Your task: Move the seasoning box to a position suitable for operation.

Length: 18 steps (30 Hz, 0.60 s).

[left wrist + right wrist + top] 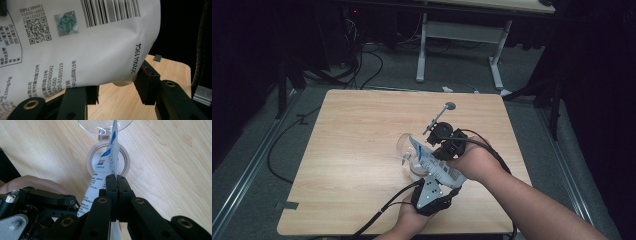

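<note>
A white printed pouch (435, 166) with a barcode hangs tilted over a round clear container (408, 152) near the middle of the wooden table (352, 150). My right gripper (116, 179) is shut flat on the pouch's thin edge (108, 161), directly above the container's ring-shaped mouth (93, 160) and its raised clear lid (92, 127). From the near side, my left gripper (117, 93) has the pouch's bulging lower end (87, 50) pinched between its black jaws. In the high view the left gripper (438, 182) sits below the pouch and the right gripper (439, 150) beside its upper part.
The table's near edge (362, 231) lies just under my forearms. A desk with white legs (422, 45) and loose cables (367, 62) stand on the floor beyond the far edge. A small dark tag (157, 58) lies at a table corner.
</note>
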### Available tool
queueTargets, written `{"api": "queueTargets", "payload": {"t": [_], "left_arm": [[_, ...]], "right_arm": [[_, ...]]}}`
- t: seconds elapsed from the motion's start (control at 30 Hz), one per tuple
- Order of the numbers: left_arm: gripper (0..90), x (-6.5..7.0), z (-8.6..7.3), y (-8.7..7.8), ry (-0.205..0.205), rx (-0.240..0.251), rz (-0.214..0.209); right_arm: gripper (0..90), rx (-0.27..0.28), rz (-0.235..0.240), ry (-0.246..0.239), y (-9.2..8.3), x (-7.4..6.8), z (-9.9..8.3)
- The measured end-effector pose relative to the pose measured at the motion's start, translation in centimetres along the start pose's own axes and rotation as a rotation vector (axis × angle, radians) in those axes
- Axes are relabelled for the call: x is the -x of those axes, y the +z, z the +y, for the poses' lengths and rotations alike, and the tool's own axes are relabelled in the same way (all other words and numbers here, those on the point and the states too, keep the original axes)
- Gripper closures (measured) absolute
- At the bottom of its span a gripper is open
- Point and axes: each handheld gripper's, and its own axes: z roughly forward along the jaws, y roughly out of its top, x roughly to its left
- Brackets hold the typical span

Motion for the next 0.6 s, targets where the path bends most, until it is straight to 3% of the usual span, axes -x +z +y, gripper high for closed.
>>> {"api": "queueTargets", "payload": {"t": [0.6], "left_arm": [[58.9, -0.03, 0.13, -0.07, -0.001, 0.004, -0.002]], "right_arm": [[89.9, -0.003, 0.001, -0.005, 0.0, 0.04, 0.06]]}}
